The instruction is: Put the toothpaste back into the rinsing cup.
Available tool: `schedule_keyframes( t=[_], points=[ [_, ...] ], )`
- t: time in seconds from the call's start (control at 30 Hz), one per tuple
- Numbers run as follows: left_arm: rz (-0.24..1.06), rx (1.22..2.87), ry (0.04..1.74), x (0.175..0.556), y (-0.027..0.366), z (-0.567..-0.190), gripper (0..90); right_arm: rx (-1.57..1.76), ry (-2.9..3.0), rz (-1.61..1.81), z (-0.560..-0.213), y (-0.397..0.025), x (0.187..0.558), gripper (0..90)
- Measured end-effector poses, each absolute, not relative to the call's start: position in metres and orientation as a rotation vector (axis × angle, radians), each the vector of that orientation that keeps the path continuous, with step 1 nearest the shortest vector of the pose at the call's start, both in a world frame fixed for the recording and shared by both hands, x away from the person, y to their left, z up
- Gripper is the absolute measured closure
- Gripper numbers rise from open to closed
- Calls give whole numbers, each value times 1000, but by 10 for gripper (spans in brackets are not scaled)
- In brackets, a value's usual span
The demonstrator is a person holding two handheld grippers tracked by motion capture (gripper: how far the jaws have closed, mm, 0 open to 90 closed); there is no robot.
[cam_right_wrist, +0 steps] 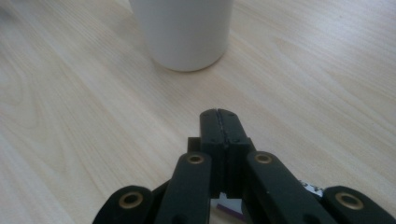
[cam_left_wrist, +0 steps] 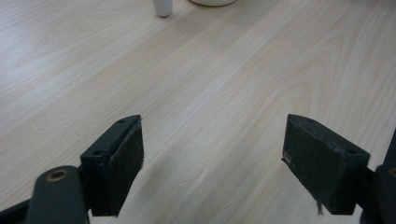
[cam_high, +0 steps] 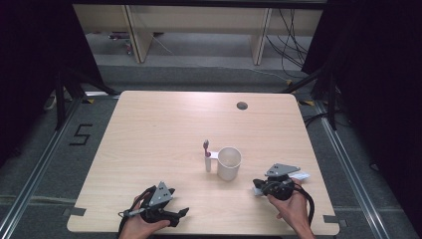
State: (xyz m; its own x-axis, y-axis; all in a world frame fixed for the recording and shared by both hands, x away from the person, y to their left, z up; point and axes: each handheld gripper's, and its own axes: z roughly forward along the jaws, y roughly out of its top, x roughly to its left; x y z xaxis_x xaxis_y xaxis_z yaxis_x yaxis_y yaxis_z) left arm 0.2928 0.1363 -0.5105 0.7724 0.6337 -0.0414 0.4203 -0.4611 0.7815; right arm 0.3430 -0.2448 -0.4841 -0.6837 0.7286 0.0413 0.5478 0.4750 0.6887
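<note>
The white cup (cam_high: 229,163) stands upright a little toward your side of the wooden table's (cam_high: 159,129) middle, open mouth up. Take it as your landmark. Touching or just beside it on its left stands a small white holder (cam_high: 208,163) with a toothbrush-like stick whose pinkish head (cam_high: 206,145) rises above the cup's rim. Whether the holder touches the cup cannot be told from the high view.

Your right gripper (cam_high: 259,185) sits just right of the cup and slightly nearer you, low over the table, pointing toward it. In the right gripper view the cup's (cam_right_wrist: 184,32) rounded base stands straight ahead of the tips, near but apart. The jaws are pressed flat together with no gap, and a sliver of something white and purple (cam_right_wrist: 229,205) shows low between the arms behind them; what it is cannot be told. A small white packet (cam_high: 300,175) lies just beyond the gripper's far side, further right of the cup.

Your left gripper (cam_high: 181,213) is well left of the cup and closer to the near edge, aimed rightward. In the left gripper view its jaws stand wide apart over bare wood, holding nothing, with the holder's base (cam_left_wrist: 163,7) and the cup's bottom edge (cam_left_wrist: 212,2) far ahead.

The table's round cable hole (cam_high: 242,105) lies well beyond the cup, near the far edge.
</note>
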Motion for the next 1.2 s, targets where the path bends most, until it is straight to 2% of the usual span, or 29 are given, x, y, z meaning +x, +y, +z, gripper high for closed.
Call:
schedule_keyframes(
  t=[0.2, 0.53, 0.87, 1.2],
  points=[
    [322, 2120, 785, 293, 135, -511, 202, 1076, 2456, 1032, -486, -244, 342, 900],
    [317, 2112, 790, 292, 135, -511, 201, 1099, 2546, 1011, -485, -247, 317, 900],
    [320, 2131, 783, 293, 135, -511, 201, 1030, 2569, 1029, -485, -268, 291, 900],
    [325, 2146, 772, 294, 135, -511, 201, 1137, 2559, 996, -488, -293, 269, 900]
  ],
)
